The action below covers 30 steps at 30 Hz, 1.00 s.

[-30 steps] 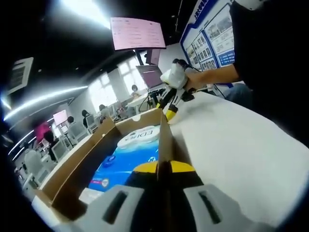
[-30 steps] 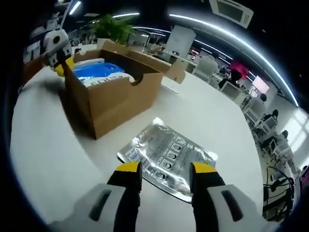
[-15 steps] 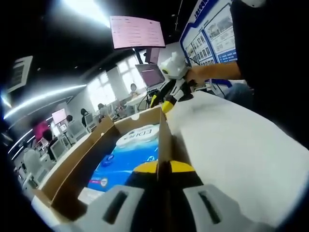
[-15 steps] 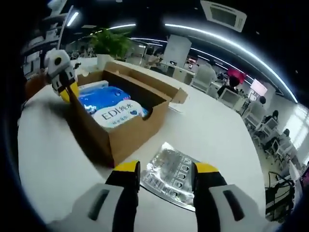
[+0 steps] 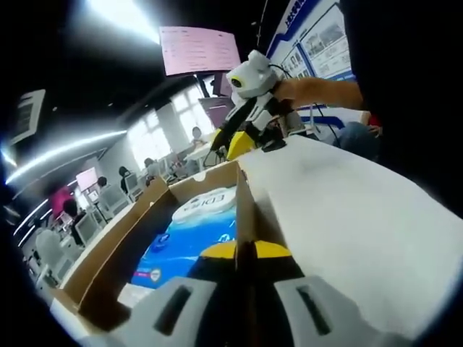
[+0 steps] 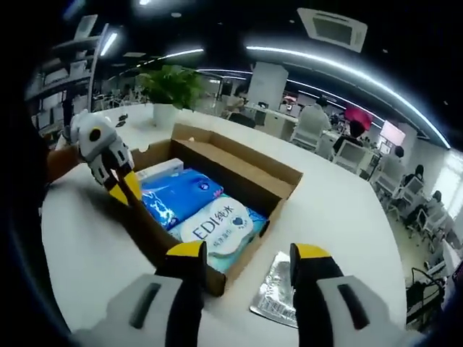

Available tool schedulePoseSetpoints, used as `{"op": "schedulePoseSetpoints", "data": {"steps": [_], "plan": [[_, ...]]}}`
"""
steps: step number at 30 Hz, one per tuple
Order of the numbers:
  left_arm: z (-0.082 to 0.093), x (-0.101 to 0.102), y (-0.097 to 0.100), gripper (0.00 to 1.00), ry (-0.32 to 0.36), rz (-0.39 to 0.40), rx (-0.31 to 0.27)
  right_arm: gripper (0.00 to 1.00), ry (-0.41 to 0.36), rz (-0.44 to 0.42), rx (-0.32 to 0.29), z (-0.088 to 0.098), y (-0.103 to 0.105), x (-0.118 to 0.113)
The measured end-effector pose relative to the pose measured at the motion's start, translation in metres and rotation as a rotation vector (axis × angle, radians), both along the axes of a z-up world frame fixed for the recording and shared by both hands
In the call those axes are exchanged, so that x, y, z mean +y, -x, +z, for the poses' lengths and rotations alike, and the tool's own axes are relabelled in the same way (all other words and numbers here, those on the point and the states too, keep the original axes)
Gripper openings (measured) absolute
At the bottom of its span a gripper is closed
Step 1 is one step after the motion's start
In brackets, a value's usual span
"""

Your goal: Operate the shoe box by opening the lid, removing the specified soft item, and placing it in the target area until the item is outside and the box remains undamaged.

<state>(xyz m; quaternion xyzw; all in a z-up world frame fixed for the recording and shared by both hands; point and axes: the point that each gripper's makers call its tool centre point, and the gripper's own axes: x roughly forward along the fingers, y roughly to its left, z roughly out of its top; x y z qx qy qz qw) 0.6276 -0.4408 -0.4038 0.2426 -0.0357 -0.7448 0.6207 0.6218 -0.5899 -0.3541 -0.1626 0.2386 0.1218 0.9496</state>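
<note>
Two grippers at work over an open cardboard shoe box on a white table. In the left gripper view, left gripper pinched tight onto the box's side wall, yellow tips meeting on the cardboard edge, at 6 o'clock in the view. Inside the box, a blue-and-white soft pack lettered "EDI", lying flat at about 9 o'clock from those tips. At 12 o'clock, right gripper hanging above the far end of the box, held by a hand reaching in from 2 o'clock; impossible to tell its jaw state from here.

In the right gripper view, right gripper with jaws spread wide and nothing between them, hovering over the near end of the box. Soft pack just beyond the tips at 12 o'clock, beside a second blue pack and a small white carton deeper in. Silver foil pouch flat on the table outside the box, at 5 o'clock from the pack, partly behind the right-hand jaw. Left gripper at 9 o'clock, on the box's long wall. Potted plant at 11 o'clock, well apart.
</note>
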Motion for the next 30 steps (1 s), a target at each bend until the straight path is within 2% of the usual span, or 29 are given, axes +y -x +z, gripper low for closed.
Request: {"op": "schedulePoseSetpoints", "data": {"steps": [2, 5, 7, 10, 12, 15, 20, 22, 30], "plan": [[0.0, 0.0, 0.001, 0.05, -0.001, -0.002, 0.005, 0.48, -0.005, 0.002, -0.004, 0.004, -0.002, 0.009], [0.0, 0.0, 0.001, 0.05, 0.0, -0.002, 0.005, 0.5, -0.068, -0.01, 0.003, 0.006, -0.003, 0.023], [0.0, 0.0, 0.002, 0.05, 0.002, -0.005, -0.002, 0.52, -0.078, -0.023, 0.011, 0.005, -0.005, 0.029], [0.0, 0.0, 0.001, 0.05, 0.003, -0.005, -0.002, 0.47, -0.039, -0.038, 0.037, 0.0, -0.005, 0.03], [0.001, 0.0, 0.001, 0.05, 0.005, -0.001, -0.003, 0.44, -0.035, -0.038, 0.027, 0.002, -0.007, 0.031], [0.001, 0.0, 0.0, 0.05, 0.005, 0.0, -0.004, 0.5, -0.055, -0.04, 0.065, -0.005, -0.011, 0.037], [0.0, 0.0, 0.0, 0.05, 0.005, 0.0, -0.006, 0.53, -0.016, -0.035, 0.09, -0.007, -0.019, 0.042], [0.0, 0.0, 0.0, 0.05, 0.003, 0.003, 0.0, 0.56, -0.041, -0.023, 0.105, -0.008, -0.022, 0.048], [-0.001, 0.0, 0.0, 0.06, 0.004, 0.001, -0.001, 0.58, -0.034, -0.031, 0.142, -0.017, -0.028, 0.051]]}}
